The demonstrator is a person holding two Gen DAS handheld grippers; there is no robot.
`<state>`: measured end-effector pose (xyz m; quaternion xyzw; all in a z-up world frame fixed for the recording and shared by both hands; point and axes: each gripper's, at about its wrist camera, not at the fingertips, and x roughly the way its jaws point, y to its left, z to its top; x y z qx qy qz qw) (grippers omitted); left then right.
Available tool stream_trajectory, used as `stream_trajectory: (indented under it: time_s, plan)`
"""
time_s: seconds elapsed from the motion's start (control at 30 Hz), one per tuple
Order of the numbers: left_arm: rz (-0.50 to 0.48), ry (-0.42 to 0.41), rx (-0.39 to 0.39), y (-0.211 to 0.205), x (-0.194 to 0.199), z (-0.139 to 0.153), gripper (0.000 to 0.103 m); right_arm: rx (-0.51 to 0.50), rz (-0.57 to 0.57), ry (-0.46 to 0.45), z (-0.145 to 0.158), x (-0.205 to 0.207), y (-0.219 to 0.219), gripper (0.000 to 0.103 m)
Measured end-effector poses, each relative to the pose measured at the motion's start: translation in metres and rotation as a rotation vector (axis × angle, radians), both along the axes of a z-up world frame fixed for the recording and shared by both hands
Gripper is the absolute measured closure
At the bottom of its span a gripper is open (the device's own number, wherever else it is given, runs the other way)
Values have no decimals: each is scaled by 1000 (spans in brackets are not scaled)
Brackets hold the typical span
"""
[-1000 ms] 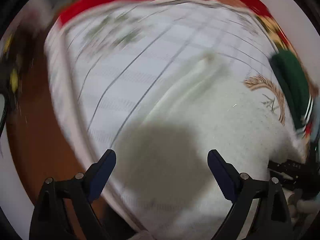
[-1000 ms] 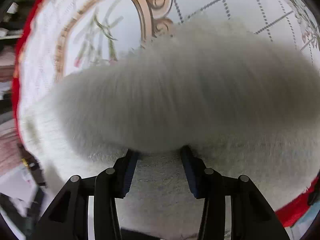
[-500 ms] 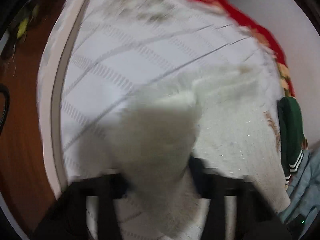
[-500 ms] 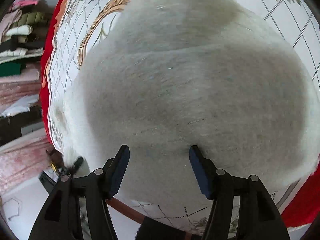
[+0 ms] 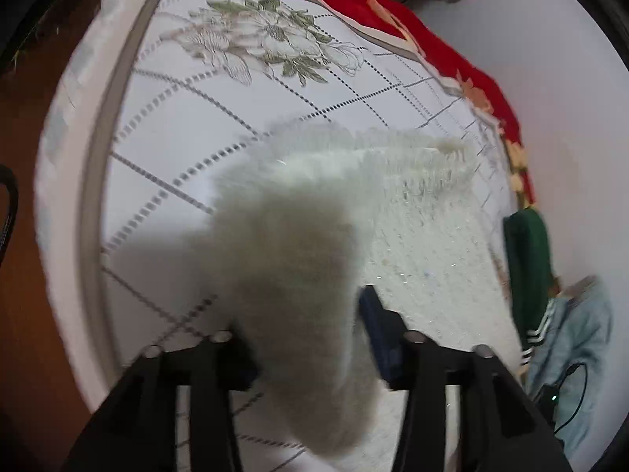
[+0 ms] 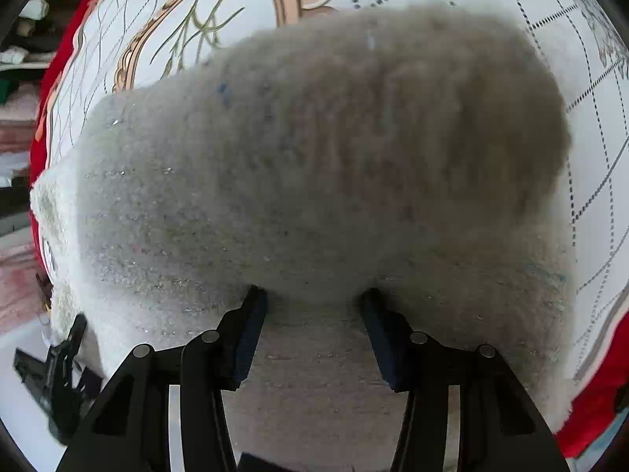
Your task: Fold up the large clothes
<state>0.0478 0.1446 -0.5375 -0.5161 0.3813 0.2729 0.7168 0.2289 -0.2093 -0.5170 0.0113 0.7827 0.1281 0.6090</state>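
Note:
A fluffy white knitted garment (image 5: pixel 424 244) lies on a white quilt (image 5: pixel 196 126) with a grid and flower print. My left gripper (image 5: pixel 306 330) has a thick fold of the garment (image 5: pixel 287 275) between its jaws and holds it above the quilt. In the right wrist view the same garment (image 6: pixel 314 149) fills most of the frame. My right gripper (image 6: pixel 312 314) has a lifted bulge of it between its jaws, which stand partly apart around the thick cloth.
A red blanket edge (image 5: pixel 432 39) borders the quilt. A dark green garment (image 5: pixel 526 259) and a light blue denim piece (image 5: pixel 578 354) lie at the right. Brown floor (image 5: pixel 23 314) lies left of the bed. A black tool (image 6: pixel 59 373) sits at the lower left in the right wrist view.
My left gripper was open over the garment a second ago; it now grips a fold and has lifted it. My right gripper keeps its hold while the bulge shifts.

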Motion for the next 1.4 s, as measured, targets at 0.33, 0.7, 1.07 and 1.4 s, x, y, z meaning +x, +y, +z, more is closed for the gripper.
stream_trajectory:
  time_s: [0.33,0.7,1.07,1.4]
  plan:
    - [-52,36,189,-9,64,10,87,250,-150,-8,55,-9,-75,39]
    - [-185,-13,532,-4,71,125,88,170,-240,91,-1,-50,-128,31]
    - [-920,-150,821,-179,88,169,89,291,-206,85,-19,-57,-88,37]
    - [-1261,-67,723,-249,65,76,89,331,-226,151,-31,-40,-113,40]
